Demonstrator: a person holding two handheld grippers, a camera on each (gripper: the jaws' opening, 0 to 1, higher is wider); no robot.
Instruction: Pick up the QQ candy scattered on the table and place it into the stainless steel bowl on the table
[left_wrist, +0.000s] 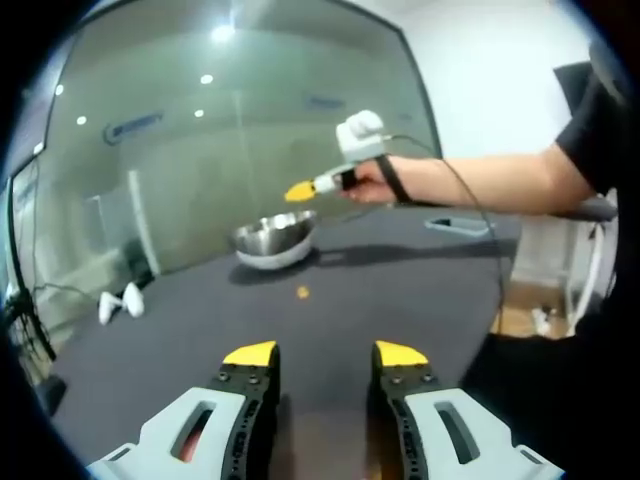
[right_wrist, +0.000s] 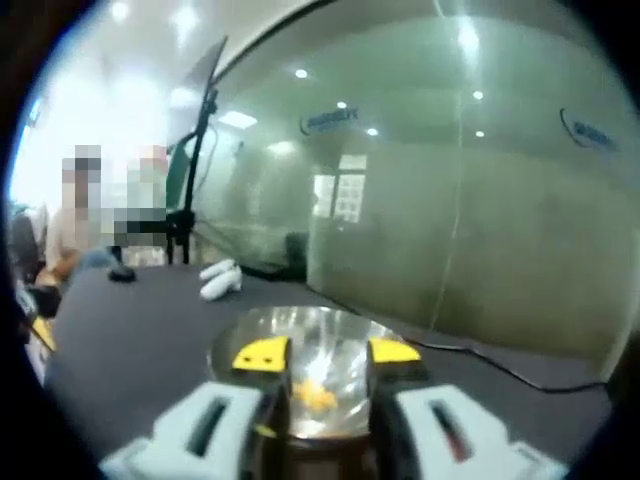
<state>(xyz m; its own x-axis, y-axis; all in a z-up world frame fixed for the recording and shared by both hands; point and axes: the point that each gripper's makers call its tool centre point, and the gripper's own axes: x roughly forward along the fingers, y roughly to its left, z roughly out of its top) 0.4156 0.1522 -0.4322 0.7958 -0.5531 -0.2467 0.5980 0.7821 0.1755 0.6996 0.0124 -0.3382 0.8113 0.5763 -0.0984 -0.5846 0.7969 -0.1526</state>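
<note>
The stainless steel bowl (left_wrist: 275, 238) stands on the dark table (left_wrist: 400, 290) ahead of my left gripper (left_wrist: 325, 355), which hovers low over the table, open and with nothing between its jaws. One small orange candy (left_wrist: 302, 293) lies on the table just in front of the bowl. A hand holds my right gripper (left_wrist: 305, 189) above the bowl's right rim. In the right gripper view my right gripper (right_wrist: 328, 352) is open directly over the bowl (right_wrist: 240, 335), and orange candies (right_wrist: 315, 395) lie inside the bowl below the jaws.
Two white controllers (left_wrist: 120, 302) lie at the table's left side, also seen as white controllers (right_wrist: 220, 280) beyond the bowl. A flat device (left_wrist: 455, 225) rests at the far right. A glass wall (left_wrist: 230, 130) backs the table. A black stand (right_wrist: 195, 170) and seated people are at far left.
</note>
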